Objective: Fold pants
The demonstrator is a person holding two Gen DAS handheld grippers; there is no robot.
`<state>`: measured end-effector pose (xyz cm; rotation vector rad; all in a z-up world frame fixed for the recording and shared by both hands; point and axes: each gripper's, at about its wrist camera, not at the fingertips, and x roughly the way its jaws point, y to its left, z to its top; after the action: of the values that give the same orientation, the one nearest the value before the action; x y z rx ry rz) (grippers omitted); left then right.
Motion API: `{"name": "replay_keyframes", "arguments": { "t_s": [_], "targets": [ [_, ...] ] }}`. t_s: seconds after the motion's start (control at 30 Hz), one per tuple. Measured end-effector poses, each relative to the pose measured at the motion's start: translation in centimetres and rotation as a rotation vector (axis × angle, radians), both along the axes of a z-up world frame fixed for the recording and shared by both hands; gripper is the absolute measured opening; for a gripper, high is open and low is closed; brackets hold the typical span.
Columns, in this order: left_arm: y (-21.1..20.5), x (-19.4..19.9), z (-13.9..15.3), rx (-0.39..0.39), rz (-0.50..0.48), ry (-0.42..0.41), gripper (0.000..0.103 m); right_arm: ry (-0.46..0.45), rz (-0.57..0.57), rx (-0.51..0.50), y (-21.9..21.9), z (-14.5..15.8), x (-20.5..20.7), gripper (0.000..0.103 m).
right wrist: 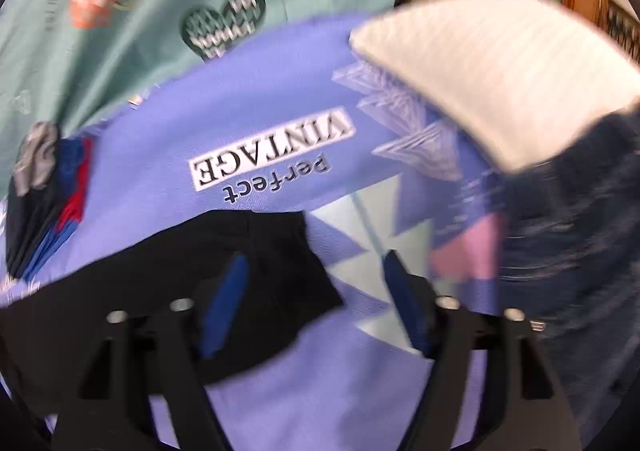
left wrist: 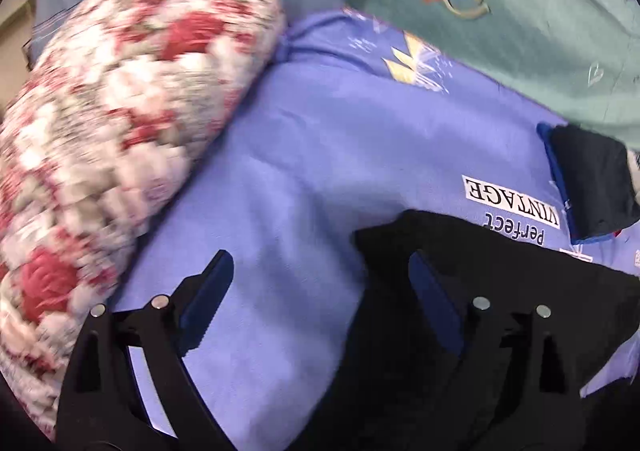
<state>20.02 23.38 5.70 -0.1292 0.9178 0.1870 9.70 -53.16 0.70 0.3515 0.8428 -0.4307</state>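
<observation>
The black pants (left wrist: 500, 275) lie flat on a purple-blue bedsheet (left wrist: 312, 171) printed "Perfect VINTAGE". My left gripper (left wrist: 320, 287) is open just above the sheet; its right finger is over the pants' left edge and its left finger is over bare sheet. In the right wrist view the pants (right wrist: 180, 271) lie at lower left. My right gripper (right wrist: 316, 291) is open, its left finger over the pants' right end and its right finger over the sheet (right wrist: 320, 391). Neither gripper holds cloth.
A red-and-white floral pillow (left wrist: 120, 123) lies at the left. A teal blanket (left wrist: 540, 31) covers the far side. A folded dark-and-blue garment (left wrist: 592, 179) lies at the right, also seen in the right wrist view (right wrist: 44, 203). A white pillow (right wrist: 500, 83) and dark blue fabric (right wrist: 572, 231) lie at the right.
</observation>
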Motion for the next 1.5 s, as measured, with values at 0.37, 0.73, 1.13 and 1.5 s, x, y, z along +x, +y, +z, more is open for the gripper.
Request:
{"name": "replay_keyframes", "arguments": {
  "t_s": [0.37,0.73,1.13,1.5],
  "targets": [
    [-1.5,-16.1,-6.8,-0.271,-0.033,0.158,0.091,0.035,0.094,0.102,3.8,-4.0,-17.4,0.084],
    [-7.1,-14.3,-9.8,-0.257,-0.059,0.121,0.037,0.009,0.151,0.175,5.8,-6.1,-21.0,0.075],
    [-5.1,-19.0,-4.7,-0.360,0.025,-0.072,0.014,-0.003,0.229,0.128,5.6,-5.2,-20.2,0.007],
    [-4.7,-24.6,-5.5,-0.351,0.000,0.075,0.019,-0.173,0.134,0.078,3.2,3.2,-27.4,0.007]
  ]
}}
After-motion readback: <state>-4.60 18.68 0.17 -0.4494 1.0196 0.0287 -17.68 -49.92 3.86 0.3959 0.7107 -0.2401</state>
